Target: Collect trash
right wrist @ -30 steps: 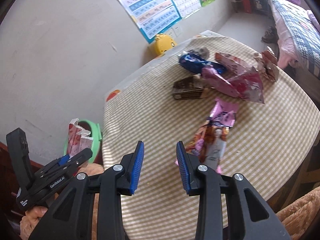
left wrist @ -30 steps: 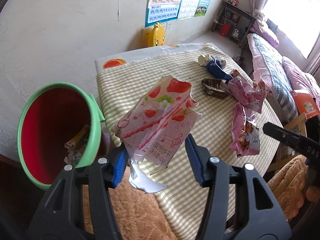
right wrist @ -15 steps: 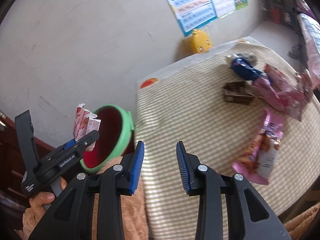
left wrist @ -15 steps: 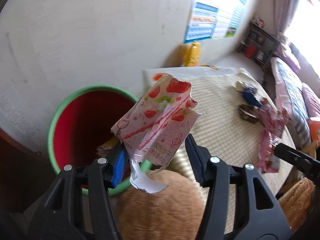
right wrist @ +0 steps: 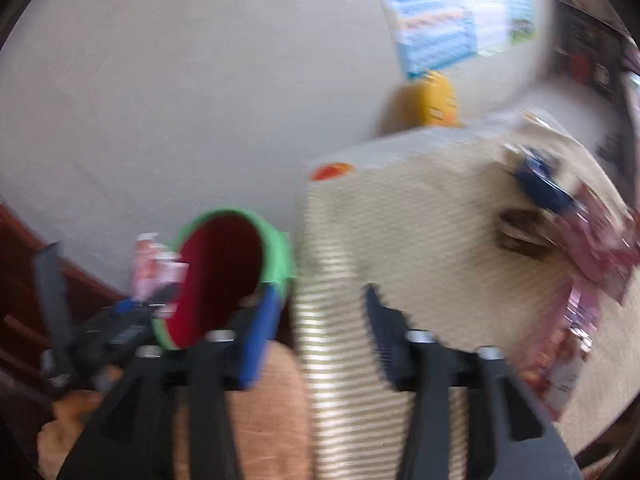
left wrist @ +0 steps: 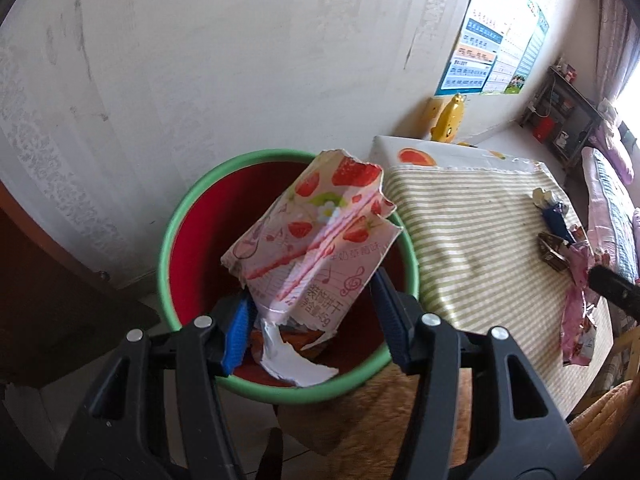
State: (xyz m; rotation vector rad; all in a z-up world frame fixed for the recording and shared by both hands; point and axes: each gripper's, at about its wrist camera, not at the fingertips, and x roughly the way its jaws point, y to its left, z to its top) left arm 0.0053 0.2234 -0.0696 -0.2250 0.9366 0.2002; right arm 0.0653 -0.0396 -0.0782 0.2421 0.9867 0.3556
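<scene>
My left gripper (left wrist: 310,300) is shut on a torn pink strawberry snack wrapper (left wrist: 312,232), which hangs over the mouth of a red bin with a green rim (left wrist: 172,232). Some trash lies at the bin's bottom. The blurred right wrist view shows the same bin (right wrist: 276,240) at the left, with the left gripper (right wrist: 120,312) and the strawberry wrapper (right wrist: 152,260) beside it. My right gripper (right wrist: 320,300) hovers over the striped table's near-left edge; its jaws are opening with nothing between them. On the table lie pink wrappers (left wrist: 576,308), a blue wrapper (left wrist: 554,216) and a brown one (left wrist: 552,254).
The table with the green-striped cloth (left wrist: 460,220) stands right of the bin, against a white wall. A yellow toy (left wrist: 448,116) sits behind it under wall posters. Fuzzy tan fabric (left wrist: 400,420) lies below the bin. A bed (left wrist: 612,200) is at far right.
My left gripper carried the strawberry wrapper leftward from over the table to above the bin. My right gripper swung left toward the table's corner and its jaws spread wider.
</scene>
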